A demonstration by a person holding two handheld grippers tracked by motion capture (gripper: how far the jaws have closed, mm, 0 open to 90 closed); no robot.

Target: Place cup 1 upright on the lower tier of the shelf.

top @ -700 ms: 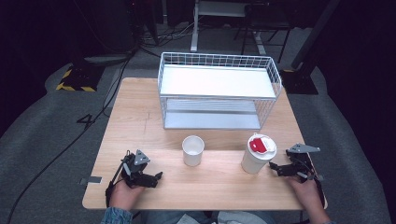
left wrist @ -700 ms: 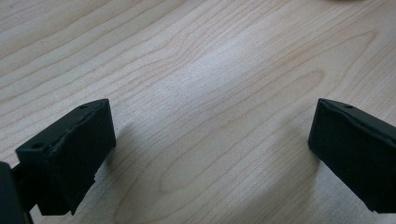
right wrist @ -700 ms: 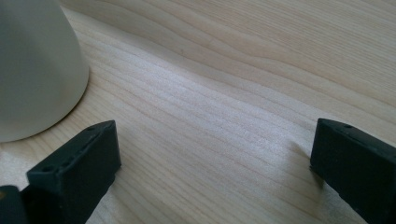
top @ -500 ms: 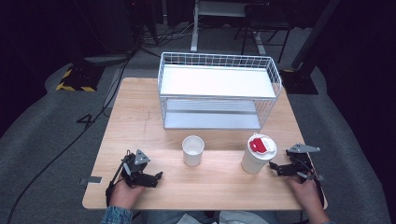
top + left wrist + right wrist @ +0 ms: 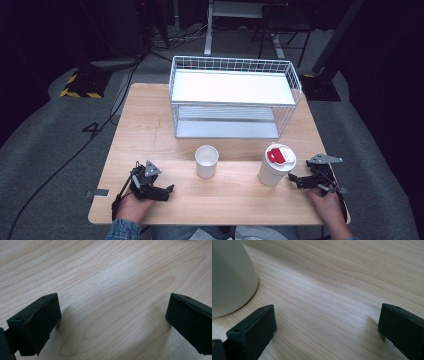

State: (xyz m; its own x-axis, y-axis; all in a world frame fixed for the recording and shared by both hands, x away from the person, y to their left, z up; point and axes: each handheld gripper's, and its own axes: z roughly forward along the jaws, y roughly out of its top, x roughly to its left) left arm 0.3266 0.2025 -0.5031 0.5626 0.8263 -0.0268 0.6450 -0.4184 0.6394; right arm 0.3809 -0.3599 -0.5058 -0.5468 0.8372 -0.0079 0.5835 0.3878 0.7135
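White wire basket (image 5: pixel 235 95), wooden table (image 5: pixel 150 125).

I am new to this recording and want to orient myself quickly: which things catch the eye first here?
The white wire basket stands at the far middle of the wooden table. In front of it stand an open white cup and, to its right, a lidded cup with a red patch. The left gripper and the right gripper rest open near the front edge.

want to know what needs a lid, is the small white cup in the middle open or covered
Open. The small white paper cup stands upright with a bare round rim and no lid, unlike the taller white cup with the red-patched lid beside it.
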